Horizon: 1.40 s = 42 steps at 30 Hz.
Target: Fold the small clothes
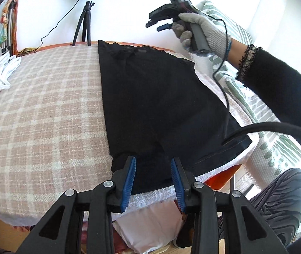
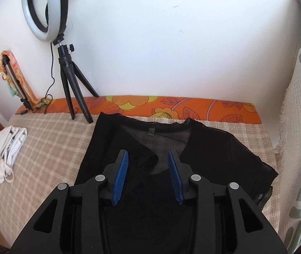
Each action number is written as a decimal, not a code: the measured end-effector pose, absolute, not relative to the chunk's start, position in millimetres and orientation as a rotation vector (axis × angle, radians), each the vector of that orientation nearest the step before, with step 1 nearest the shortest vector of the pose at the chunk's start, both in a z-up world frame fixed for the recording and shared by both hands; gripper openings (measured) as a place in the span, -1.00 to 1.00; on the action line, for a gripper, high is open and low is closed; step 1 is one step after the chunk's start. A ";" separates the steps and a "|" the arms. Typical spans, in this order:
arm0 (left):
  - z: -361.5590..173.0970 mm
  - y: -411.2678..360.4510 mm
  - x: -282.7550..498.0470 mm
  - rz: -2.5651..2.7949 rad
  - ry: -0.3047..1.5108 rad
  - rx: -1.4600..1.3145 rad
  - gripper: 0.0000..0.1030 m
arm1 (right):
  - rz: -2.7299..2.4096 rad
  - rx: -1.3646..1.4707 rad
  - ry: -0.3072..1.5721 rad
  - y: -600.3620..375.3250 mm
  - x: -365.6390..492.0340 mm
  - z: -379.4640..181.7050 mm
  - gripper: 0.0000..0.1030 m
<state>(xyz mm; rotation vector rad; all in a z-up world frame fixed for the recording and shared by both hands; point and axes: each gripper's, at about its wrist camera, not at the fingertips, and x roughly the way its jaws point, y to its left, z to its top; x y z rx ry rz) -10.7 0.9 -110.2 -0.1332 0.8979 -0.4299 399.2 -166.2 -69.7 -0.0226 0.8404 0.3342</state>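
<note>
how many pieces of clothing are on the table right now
2 that I can tell. The black top lies spread in the middle under both grippers; the white garment sits bunched at the left edge and may be more than one piece.

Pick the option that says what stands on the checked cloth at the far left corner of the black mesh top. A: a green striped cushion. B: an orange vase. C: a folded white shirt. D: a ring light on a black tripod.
D: the ring light on its black tripod has its feet planted on the beige checked cloth just left of the black mesh top's far corner.
</note>
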 end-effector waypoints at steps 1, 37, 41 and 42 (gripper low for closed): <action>-108.4 2.6 -14.6 -0.421 0.892 -0.134 -0.35 | 0.343 -0.012 0.829 -175.5 389.9 -62.5 -0.22; -141.8 -276.8 3.6 -0.816 0.842 0.207 -0.03 | 0.240 0.150 0.878 -428.7 258.7 -79.0 -0.11; -149.2 -297.1 9.8 -0.804 0.848 0.241 -0.04 | 0.251 0.176 0.907 -432.1 281.1 -91.9 -0.11; -150.5 -300.0 12.0 -0.798 0.852 0.241 -0.09 | 0.253 0.181 0.914 -432.0 287.4 -95.2 -0.11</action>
